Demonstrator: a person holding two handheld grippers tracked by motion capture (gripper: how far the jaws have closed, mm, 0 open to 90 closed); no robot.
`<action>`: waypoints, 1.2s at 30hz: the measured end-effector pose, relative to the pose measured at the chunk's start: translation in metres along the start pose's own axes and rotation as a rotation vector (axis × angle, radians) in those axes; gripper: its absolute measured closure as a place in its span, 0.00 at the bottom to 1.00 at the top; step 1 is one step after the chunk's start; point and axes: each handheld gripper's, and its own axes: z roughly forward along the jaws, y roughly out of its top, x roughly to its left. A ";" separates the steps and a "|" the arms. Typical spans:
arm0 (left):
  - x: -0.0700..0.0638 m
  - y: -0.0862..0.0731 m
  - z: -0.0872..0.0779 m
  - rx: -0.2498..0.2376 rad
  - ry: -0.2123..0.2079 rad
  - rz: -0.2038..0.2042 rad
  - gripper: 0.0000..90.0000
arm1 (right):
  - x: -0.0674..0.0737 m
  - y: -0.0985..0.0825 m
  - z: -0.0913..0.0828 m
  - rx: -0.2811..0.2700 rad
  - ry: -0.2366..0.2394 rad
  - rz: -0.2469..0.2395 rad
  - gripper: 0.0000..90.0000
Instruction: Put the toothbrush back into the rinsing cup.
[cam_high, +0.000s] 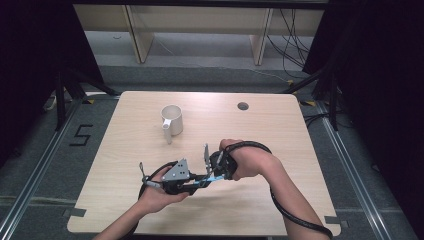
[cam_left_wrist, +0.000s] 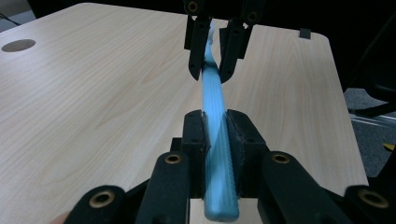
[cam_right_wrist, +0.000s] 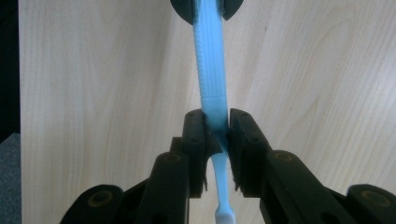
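A light blue toothbrush (cam_high: 205, 181) hangs level above the table's near half, held between both grippers. In the left gripper view the left gripper (cam_left_wrist: 215, 135) is shut on the thick ribbed handle (cam_left_wrist: 212, 93), whose butt end sticks out toward the camera. Farther along, the right gripper (cam_left_wrist: 210, 70) clamps the other end. The right gripper view has the right gripper (cam_right_wrist: 215, 130) shut where the handle (cam_right_wrist: 210, 70) narrows to the neck, with the white bristle head (cam_right_wrist: 223, 217) behind its jaws. From above, the left gripper (cam_high: 194, 183) and right gripper (cam_high: 212, 176) face each other, tips close.
A white mug (cam_high: 171, 121) stands upright toward the back of the light wooden table (cam_high: 260, 130), its handle facing the near edge. A round cable hole (cam_high: 243, 106) lies at the back right. Black cables trail from both grippers across the near edge.
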 end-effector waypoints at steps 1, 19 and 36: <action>0.000 0.000 0.000 0.000 -0.002 0.001 0.86 | 0.001 0.000 0.000 -0.002 0.002 0.008 0.86; -0.002 0.001 -0.001 -0.017 0.007 0.012 0.87 | 0.001 -0.001 0.000 -0.014 0.002 0.028 0.85; 0.001 -0.001 -0.007 -0.059 0.023 0.003 0.87 | 0.000 -0.010 -0.017 -0.065 -0.068 0.088 0.69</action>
